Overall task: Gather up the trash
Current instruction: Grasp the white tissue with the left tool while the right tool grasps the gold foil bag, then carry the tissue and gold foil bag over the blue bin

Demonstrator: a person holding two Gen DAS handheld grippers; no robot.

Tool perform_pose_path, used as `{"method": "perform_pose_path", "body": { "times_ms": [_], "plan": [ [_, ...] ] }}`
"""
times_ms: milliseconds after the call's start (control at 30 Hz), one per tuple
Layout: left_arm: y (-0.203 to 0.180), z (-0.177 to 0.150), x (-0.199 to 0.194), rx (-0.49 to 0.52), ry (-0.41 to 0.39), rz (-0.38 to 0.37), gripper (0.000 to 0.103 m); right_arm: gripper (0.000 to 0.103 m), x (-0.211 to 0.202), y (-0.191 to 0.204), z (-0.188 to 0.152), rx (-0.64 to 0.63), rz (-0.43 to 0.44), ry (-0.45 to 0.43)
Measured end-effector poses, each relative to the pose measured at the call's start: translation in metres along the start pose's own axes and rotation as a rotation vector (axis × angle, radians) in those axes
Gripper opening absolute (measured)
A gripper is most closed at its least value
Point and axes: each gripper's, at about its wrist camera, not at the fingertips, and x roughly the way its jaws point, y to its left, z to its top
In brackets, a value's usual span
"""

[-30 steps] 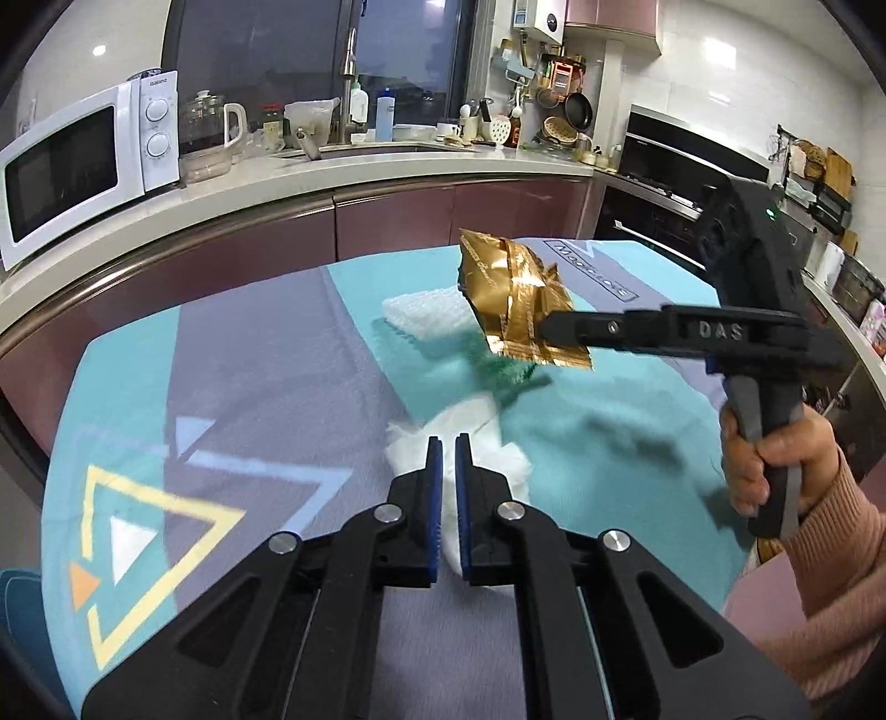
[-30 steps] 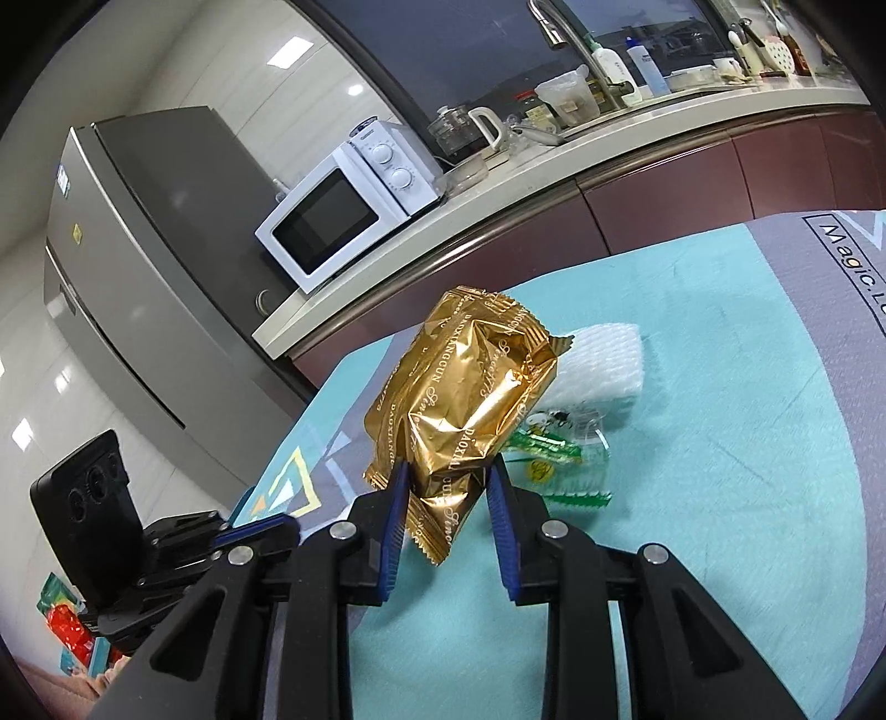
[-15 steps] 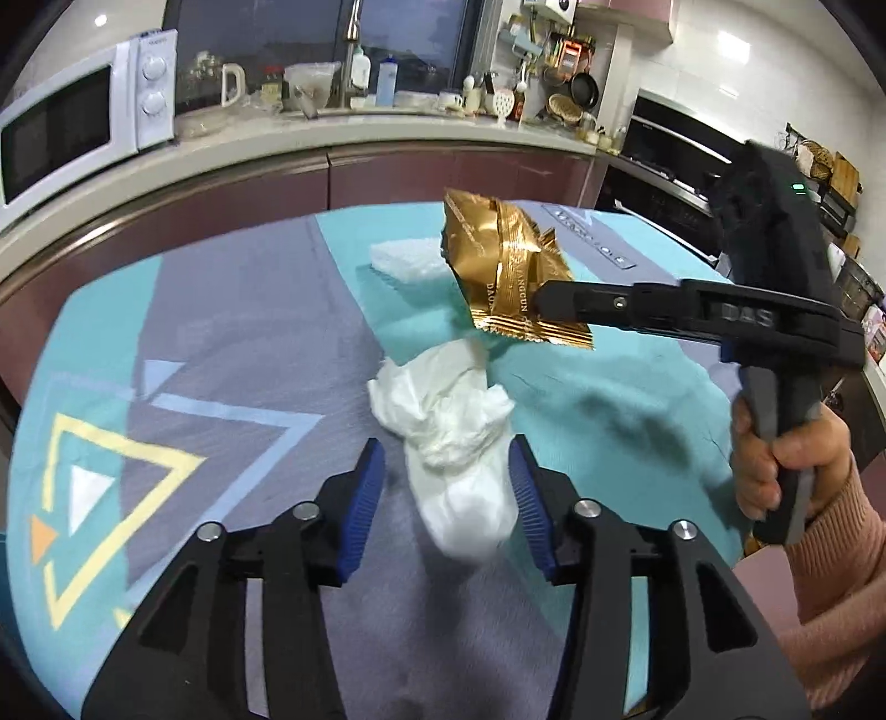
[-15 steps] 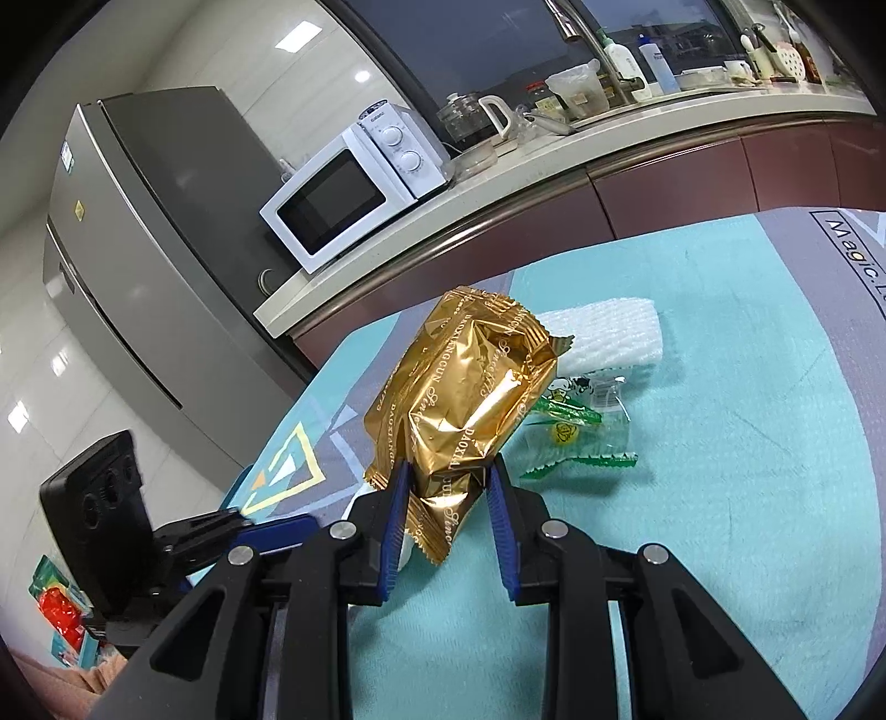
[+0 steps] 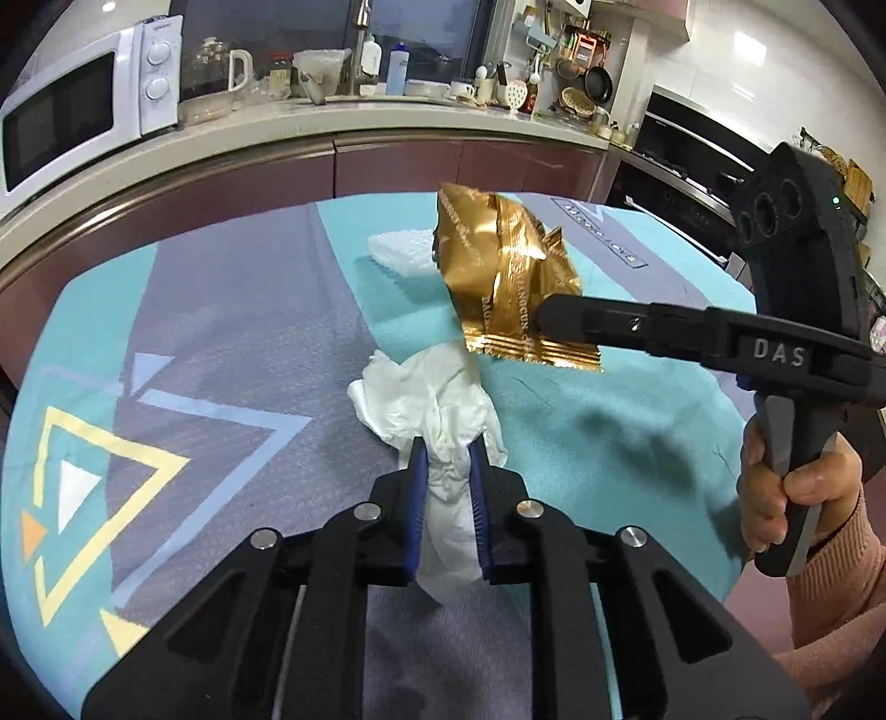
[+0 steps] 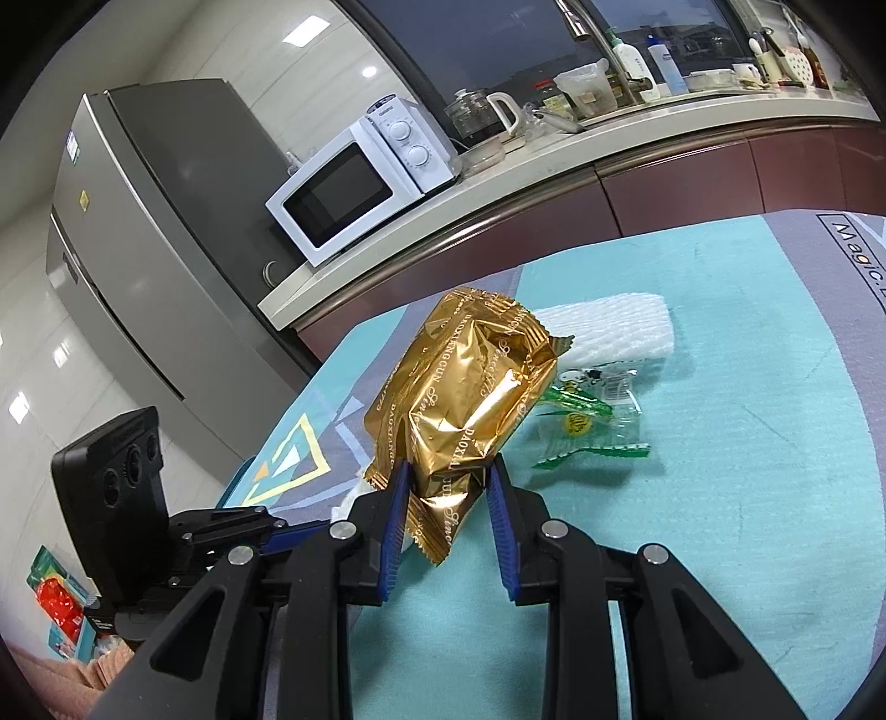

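you are facing a pale counter (image 5: 343, 119) running past a dark window (image 5: 266, 27); a microwave (image 6: 360, 183) is sitting on it, a steel fridge (image 6: 149, 238) standing beside it.

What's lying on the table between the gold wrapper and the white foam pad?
In the right wrist view, a clear green-printed wrapper lies between gold wrapper and foam pad.
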Motion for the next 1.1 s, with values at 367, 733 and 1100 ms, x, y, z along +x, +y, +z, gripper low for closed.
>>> {"method": "perform_pose_path", "body": {
  "times_ms": [367, 733, 1100],
  "plan": [
    [0.008, -0.014, -0.055, -0.026, -0.084, 0.068, 0.015, 0.027, 0.006, 0.018, 0.000, -0.057, 0.030, 0.005],
    [0.024, -0.039, -0.094, -0.090, -0.106, 0.139, 0.015, 0.027, 0.018, 0.041, -0.005, -0.104, 0.068, 0.036],
    [0.041, -0.056, -0.120, -0.132, -0.128, 0.192, 0.015, 0.027, 0.030, 0.068, -0.013, -0.152, 0.111, 0.072]
  ]
}}
